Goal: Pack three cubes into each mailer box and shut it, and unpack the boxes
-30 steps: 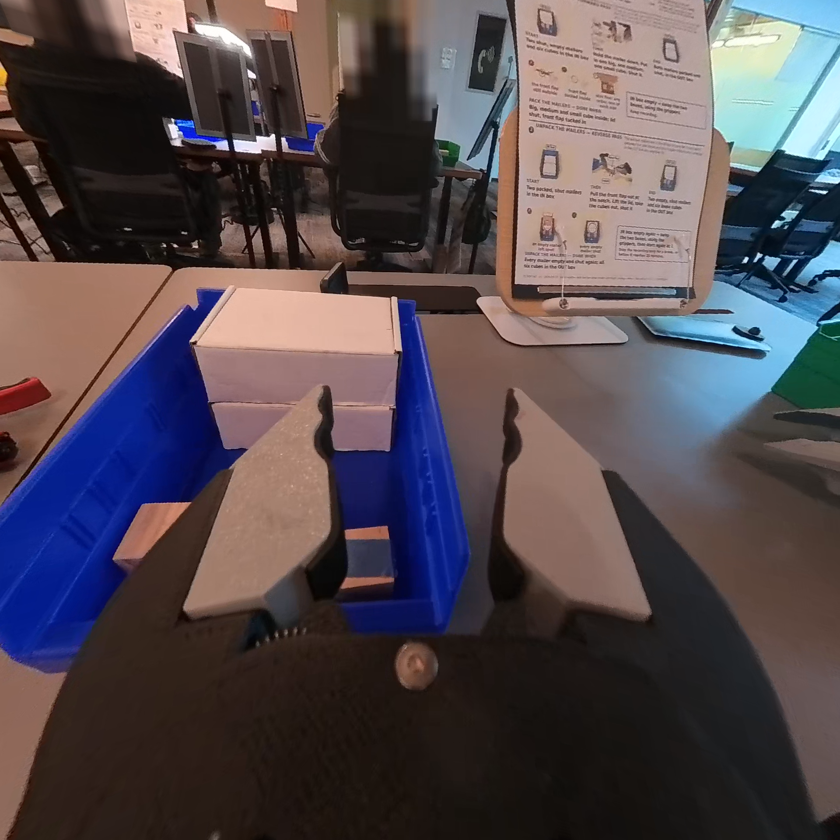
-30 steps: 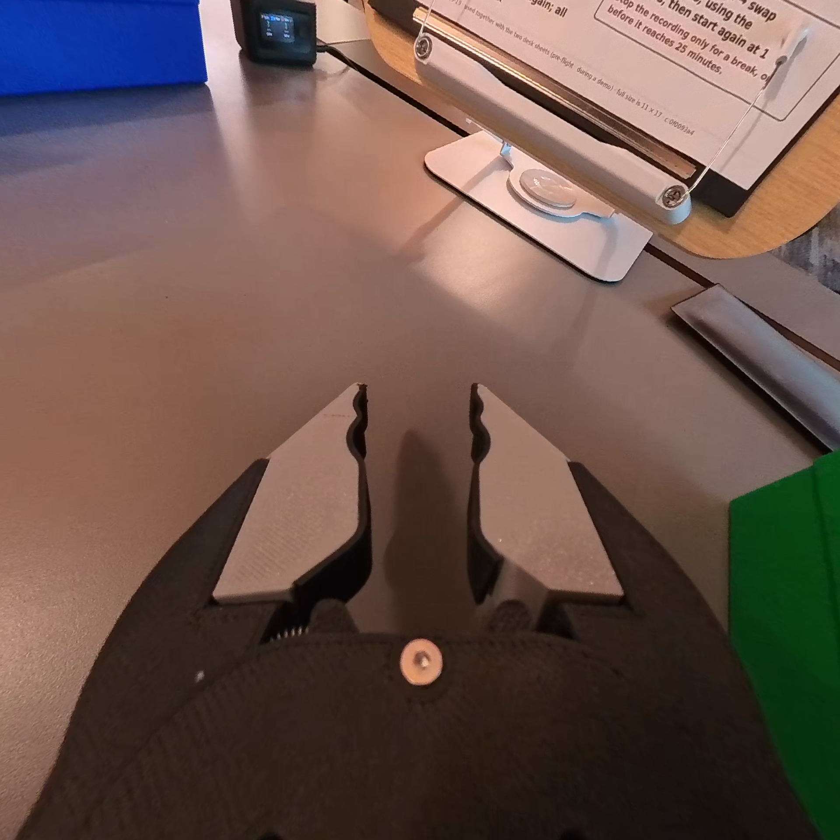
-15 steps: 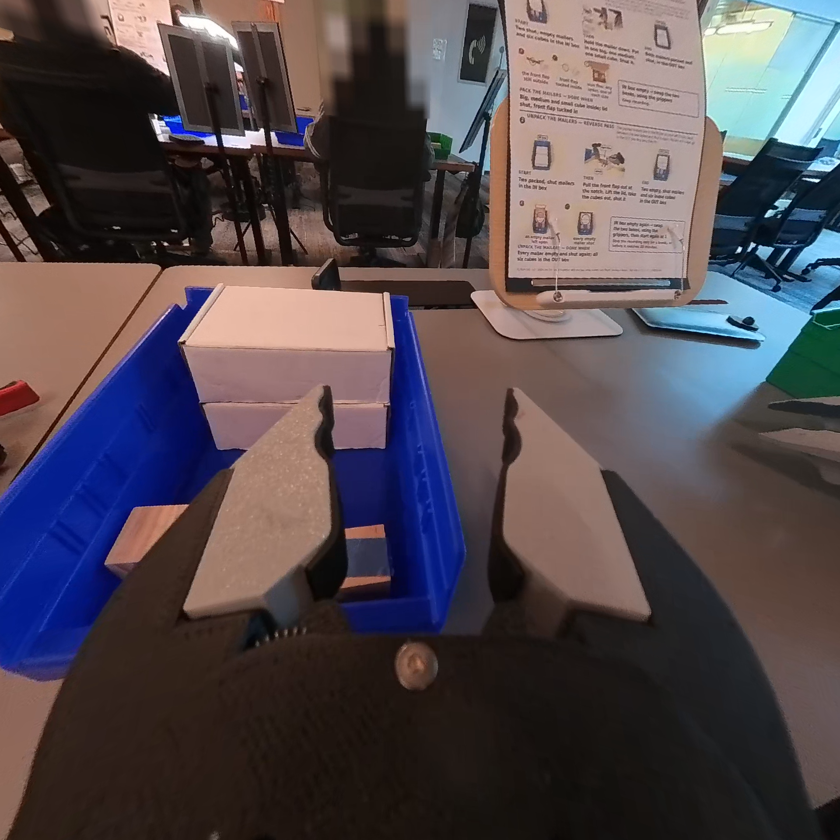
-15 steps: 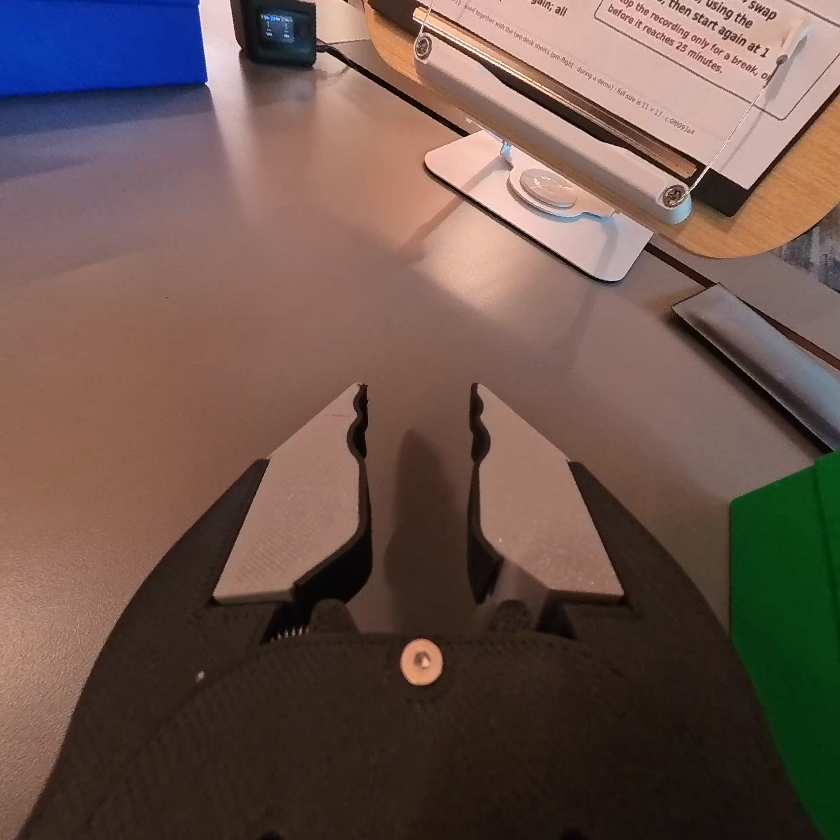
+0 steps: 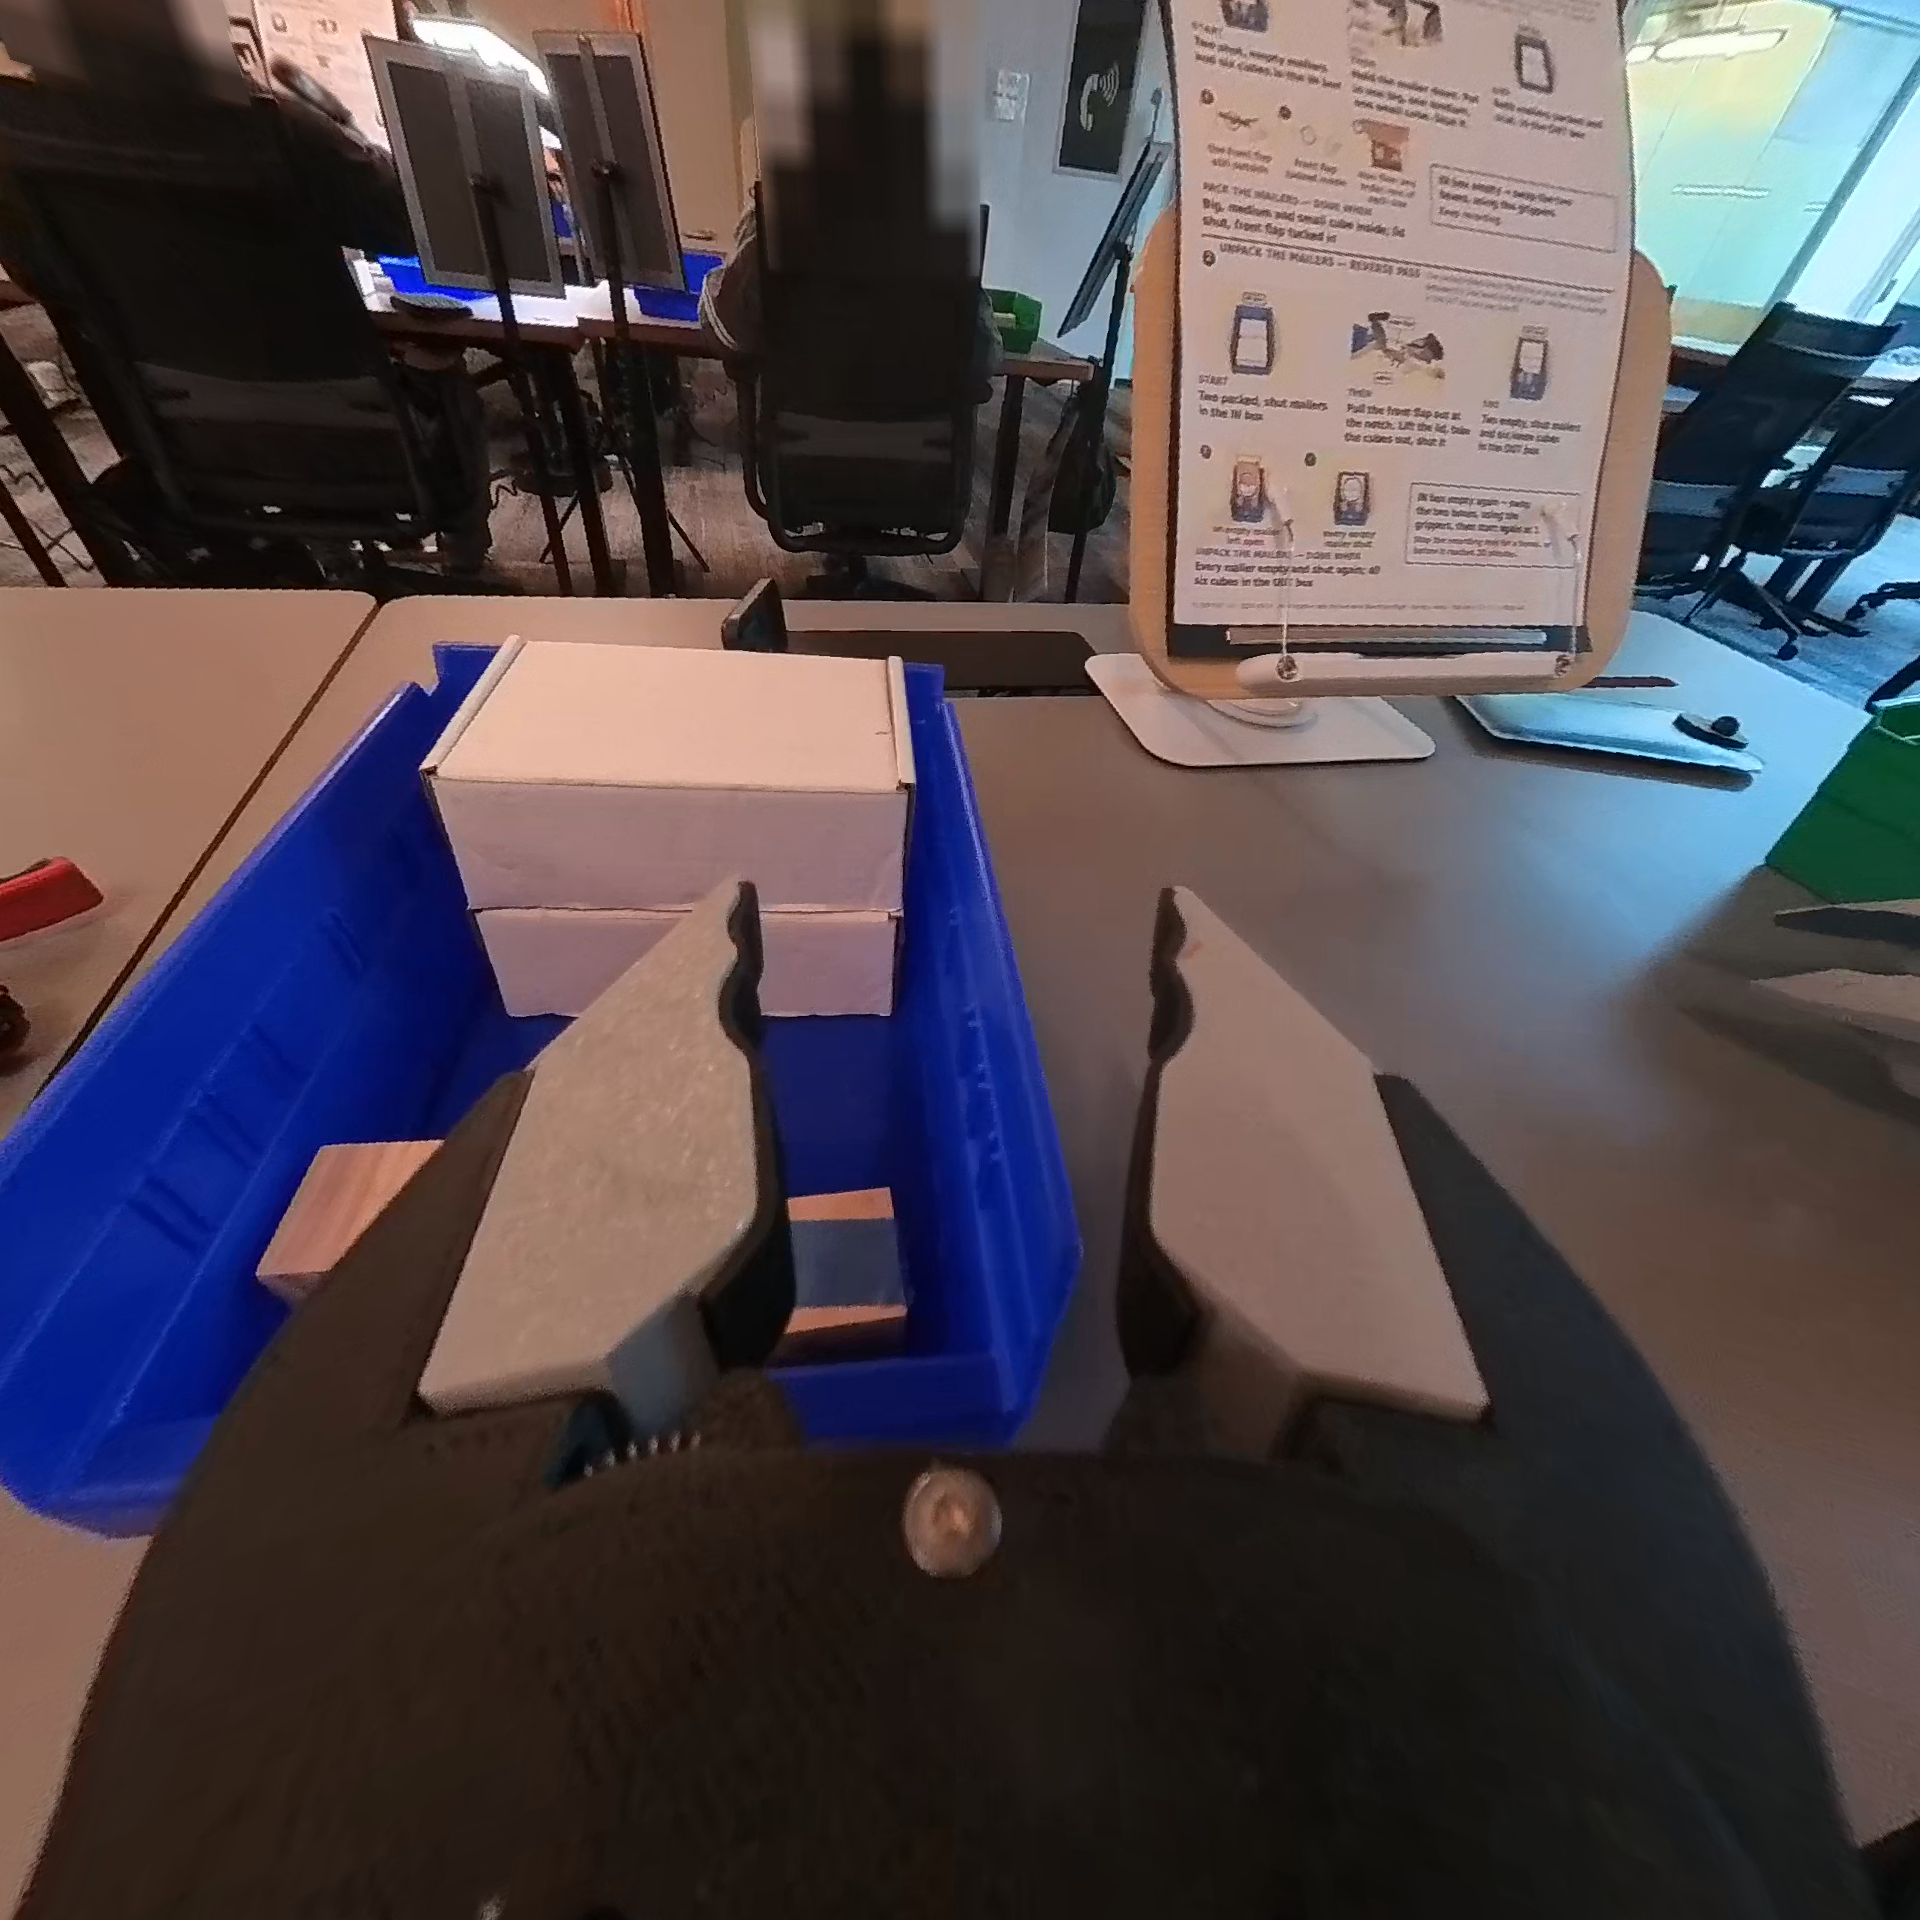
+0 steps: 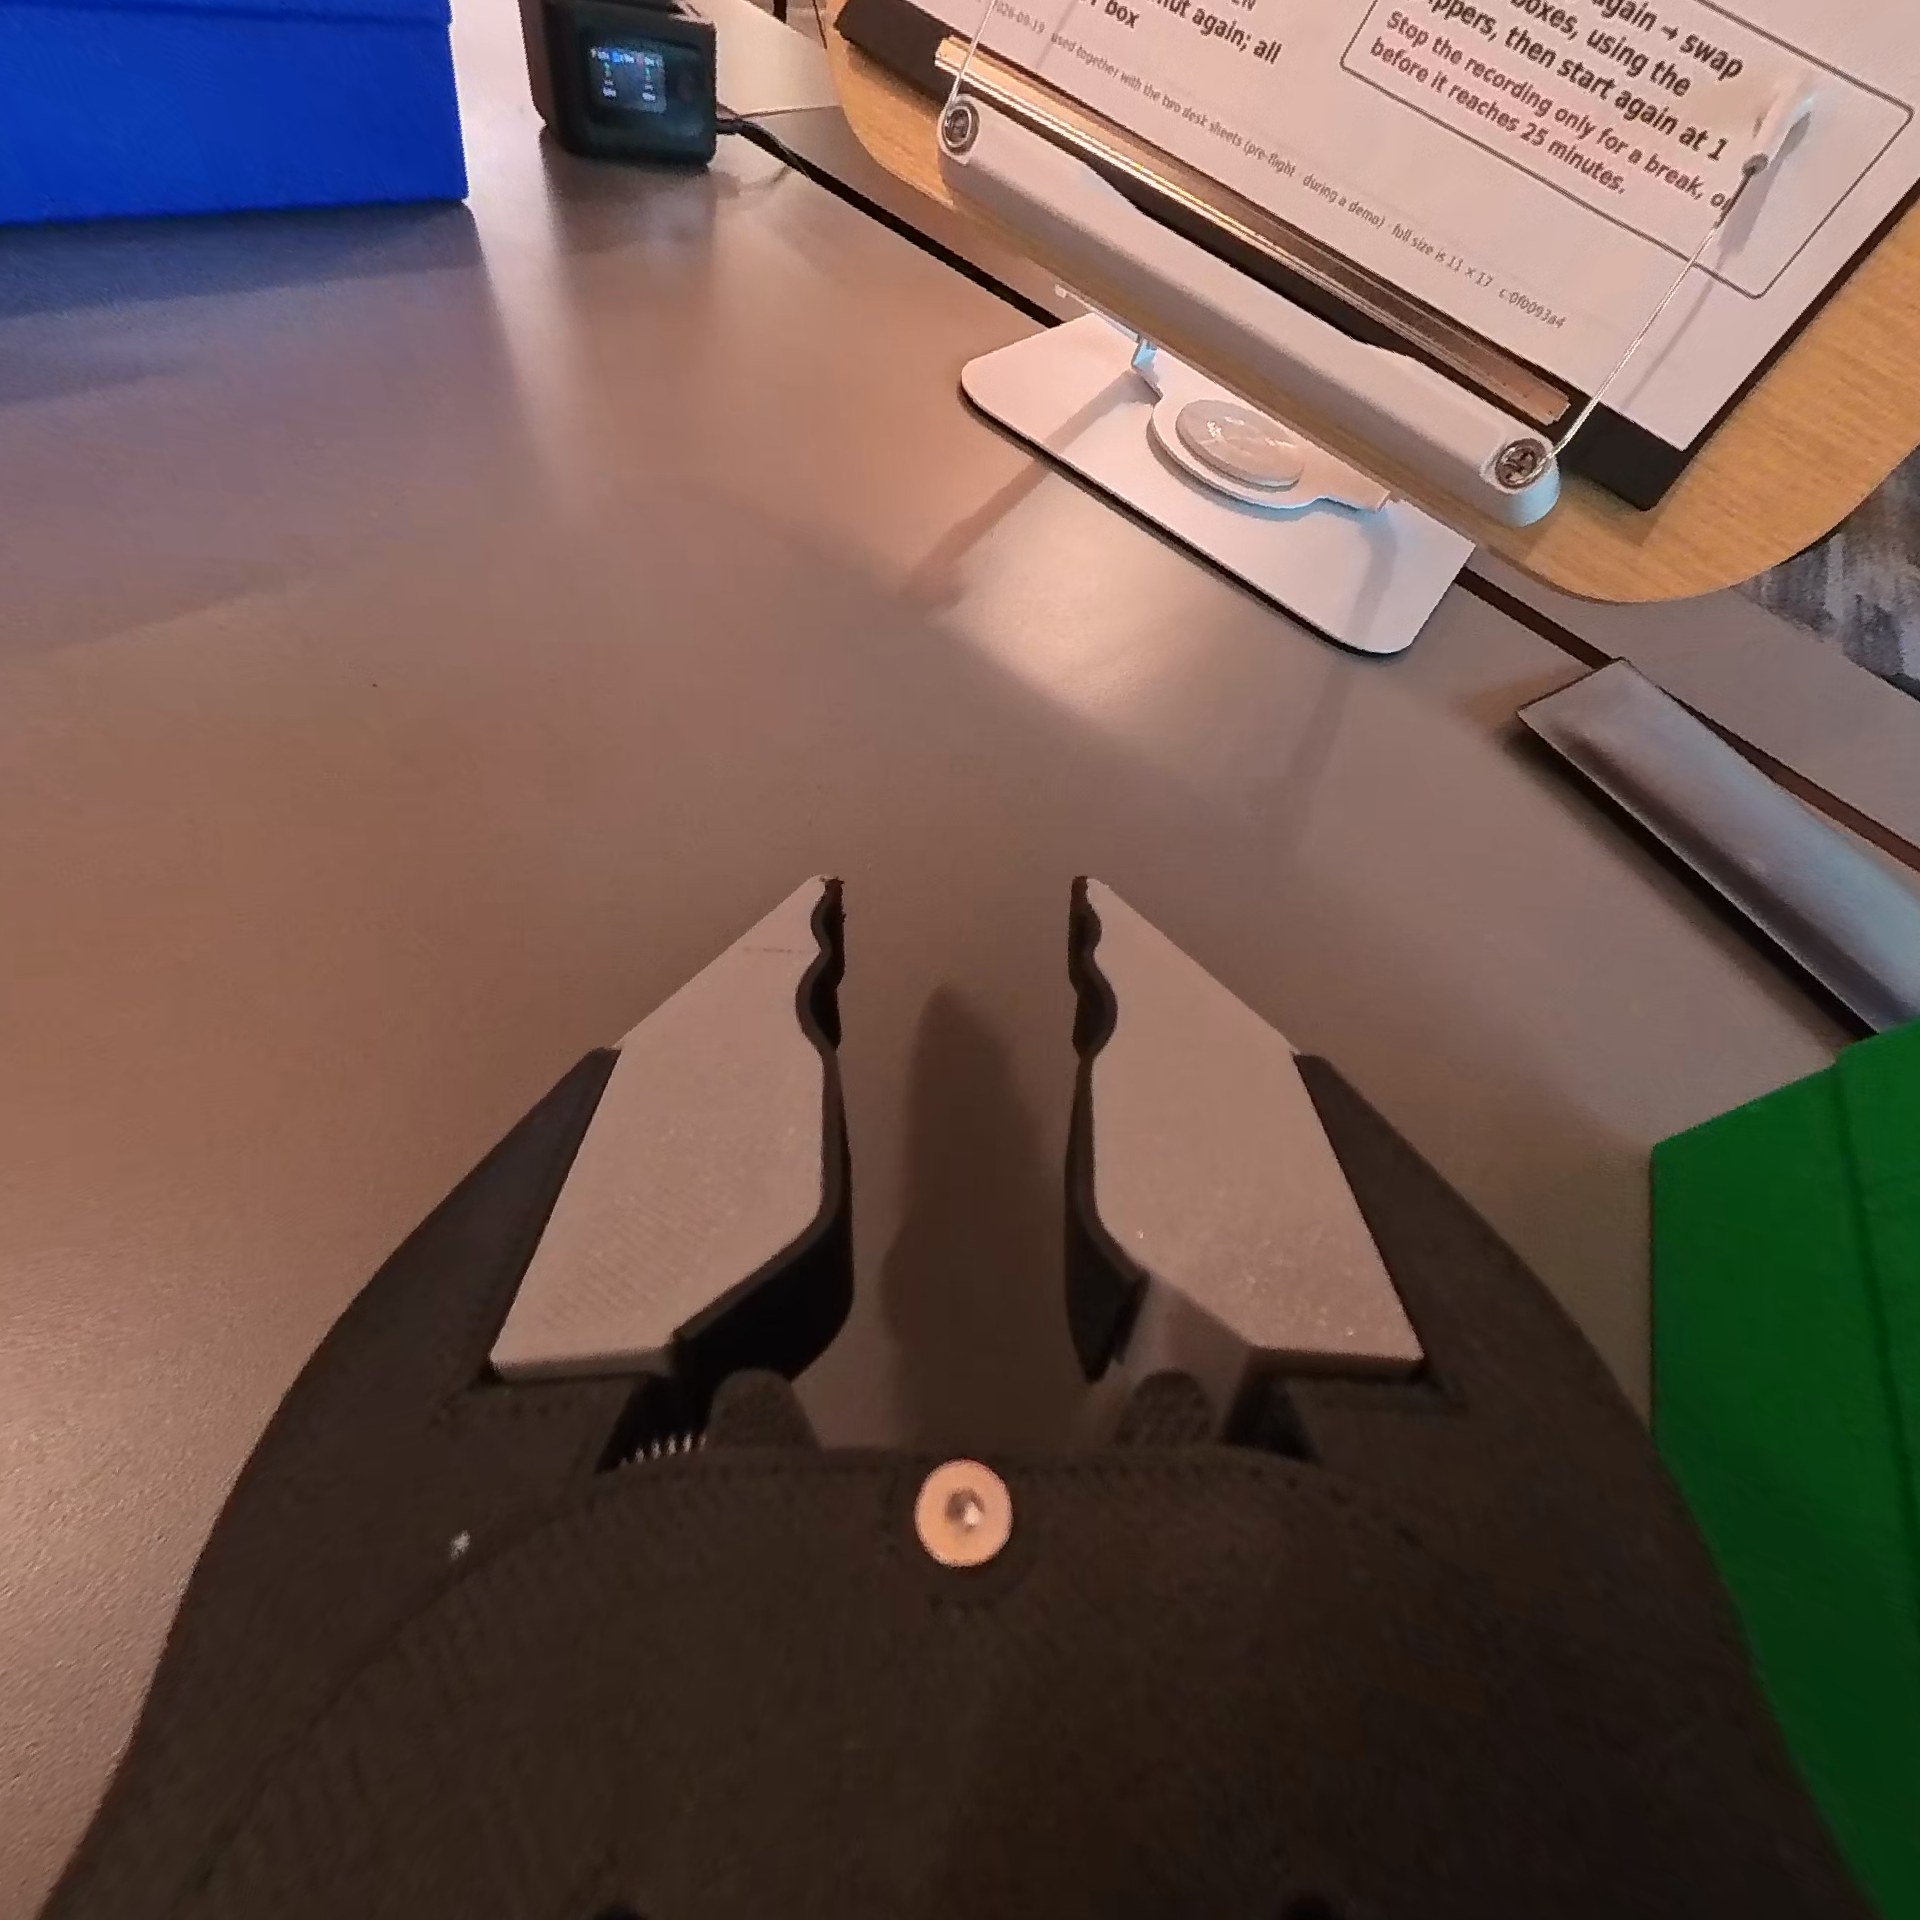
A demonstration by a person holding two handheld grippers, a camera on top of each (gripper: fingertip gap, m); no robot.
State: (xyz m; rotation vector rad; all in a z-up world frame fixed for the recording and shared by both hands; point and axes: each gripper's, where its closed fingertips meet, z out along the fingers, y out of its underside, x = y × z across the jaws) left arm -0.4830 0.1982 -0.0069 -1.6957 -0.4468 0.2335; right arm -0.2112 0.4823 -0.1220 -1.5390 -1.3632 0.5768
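Two shut white mailer boxes are stacked at the far end of a blue bin: the upper box sits on the lower box. At the bin's near end lie wooden cubes: one at the left and one with a blue face, both partly hidden by my fingers. My left gripper is open and empty, held above the bin's near right corner. My right gripper is open with a narrower gap, empty, low over the bare grey table. It also shows at the right edge of the left wrist view.
A stand with an instruction sheet stands at the table's far side, its base ahead of my right gripper. A green bin is at the right. A small black device sits by the blue bin. Chairs and desks fill the background. One gripper's finger ends stand about 40 cm off the other's.
The left gripper has drawn back and risen slightly, so the bin and boxes sit a little lower and farther in its view. The right gripper has not moved.
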